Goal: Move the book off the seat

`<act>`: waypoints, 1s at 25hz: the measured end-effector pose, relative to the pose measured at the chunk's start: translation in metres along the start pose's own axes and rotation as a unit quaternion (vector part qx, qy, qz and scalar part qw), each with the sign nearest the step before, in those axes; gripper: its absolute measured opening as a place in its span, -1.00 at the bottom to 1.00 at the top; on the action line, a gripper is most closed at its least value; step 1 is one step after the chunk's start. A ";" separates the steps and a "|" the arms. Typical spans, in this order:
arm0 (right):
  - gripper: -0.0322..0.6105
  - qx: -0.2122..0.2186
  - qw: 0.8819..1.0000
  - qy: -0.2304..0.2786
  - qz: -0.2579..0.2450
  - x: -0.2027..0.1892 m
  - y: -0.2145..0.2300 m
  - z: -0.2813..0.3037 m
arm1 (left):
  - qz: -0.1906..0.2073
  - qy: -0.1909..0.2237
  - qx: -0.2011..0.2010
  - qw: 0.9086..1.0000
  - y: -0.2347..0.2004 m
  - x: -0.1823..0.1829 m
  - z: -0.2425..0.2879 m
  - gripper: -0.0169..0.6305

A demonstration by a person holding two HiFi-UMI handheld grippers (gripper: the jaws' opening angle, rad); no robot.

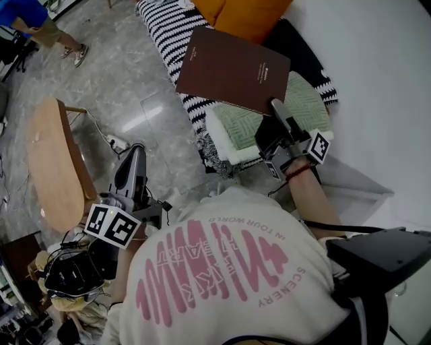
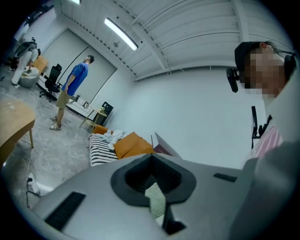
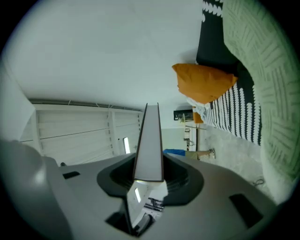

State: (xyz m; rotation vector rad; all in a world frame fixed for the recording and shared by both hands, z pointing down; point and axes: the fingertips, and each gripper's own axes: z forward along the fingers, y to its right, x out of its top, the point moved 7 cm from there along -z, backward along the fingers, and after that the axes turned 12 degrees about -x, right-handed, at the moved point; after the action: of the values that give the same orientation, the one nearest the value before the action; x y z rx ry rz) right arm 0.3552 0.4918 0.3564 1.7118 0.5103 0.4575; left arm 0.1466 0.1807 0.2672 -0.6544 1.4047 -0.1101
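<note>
Head view: brown book (image 1: pixel 232 67) held up in the air, tilted, above the front edge of the seat (image 1: pixel 165 30) and touching neither its striped cover nor the green cushion (image 1: pixel 246 128) below. Right claw (image 1: pixel 277 108) clamped on the book's near lower corner. Orange cushion (image 1: pixel 249 13) at the back edge of the seat, partly hidden behind the book. Left claw (image 1: pixel 131 168) out over the grey floor (image 1: pixel 128 87), well apart from the book, between the seat's front edge and a wooden desk (image 1: pixel 50 162) at the left. Jaws drawn close together, holding nothing. Person in a blue shirt (image 1: pixel 30 20) standing at the top left corner, far from the seat.

Left gripper view: only a thin slit between the jaws, with nothing gripped. Beyond them the striped seat, the orange cushion and a sliver of the book's dark cover in front of a white wall. Same person standing on the floor at the left, under a ceiling light (image 2: pixel 121 33).

Right gripper view: book seen edge-on, pale page edge upright between the jaws, both pressed against its covers. Green cushion, striped cover and orange cushion along the right side, clear of the book.
</note>
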 end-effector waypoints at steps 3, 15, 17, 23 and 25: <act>-0.41 0.034 0.999 -0.037 0.001 -0.030 -0.020 0.023 | -0.004 0.011 0.005 1.000 -0.005 0.004 -0.014 -0.92; -0.41 0.076 0.988 -0.135 -0.010 -0.068 -0.047 0.052 | 0.005 0.066 0.012 0.998 0.010 0.011 -0.051 -0.92; -0.41 0.077 0.986 -0.150 -0.013 -0.079 -0.048 0.063 | 0.007 0.077 0.021 0.997 0.005 0.014 -0.064 -0.92; -0.41 0.071 0.980 -0.186 -0.007 -0.108 -0.047 0.091 | 0.012 0.099 0.083 0.991 -0.003 0.016 -0.114 -0.92; -0.41 0.071 0.977 -0.203 -0.004 -0.123 -0.050 0.101 | 0.014 0.109 0.104 0.988 0.000 0.019 -0.134 -0.92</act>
State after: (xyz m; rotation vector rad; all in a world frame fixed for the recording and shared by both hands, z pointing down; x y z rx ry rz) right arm 0.3056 0.3496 0.2845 1.8786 0.2564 0.0575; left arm 0.0250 0.1246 0.2478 -0.4592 1.5863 -0.3108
